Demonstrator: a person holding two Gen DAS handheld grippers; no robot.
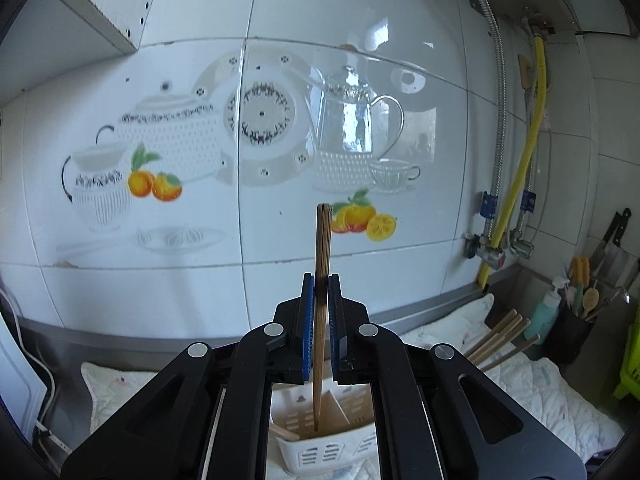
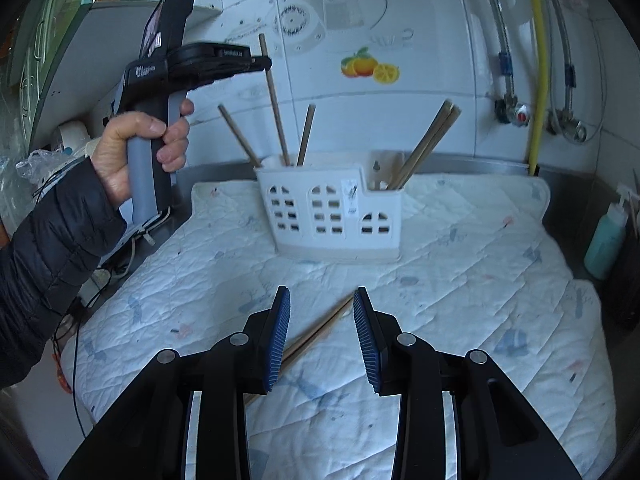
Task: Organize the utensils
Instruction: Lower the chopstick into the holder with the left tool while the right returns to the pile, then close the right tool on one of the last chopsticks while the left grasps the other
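My left gripper (image 1: 321, 280) is shut on a brown chopstick (image 1: 323, 240) held upright, its lower end inside the white slotted utensil holder (image 1: 320, 452). In the right wrist view a hand holds that left gripper (image 2: 266, 65) above the holder (image 2: 332, 220), and the gripped chopstick (image 2: 276, 112) reaches down into the left compartment beside two other chopsticks (image 2: 306, 132). Several more chopsticks (image 2: 430, 140) lean in the right compartment. My right gripper (image 2: 322, 300) is open, low over two chopsticks (image 2: 316, 332) lying on the cloth; they run up between its fingers without touching the pads.
A white quilted cloth (image 2: 480, 280) covers the steel counter. A teal bottle (image 2: 606, 240) and a black pot of spoons (image 1: 572, 332) stand at the right. A yellow hose (image 2: 538, 60) and pipes run down the tiled wall. Cables (image 2: 80, 320) hang at the left.
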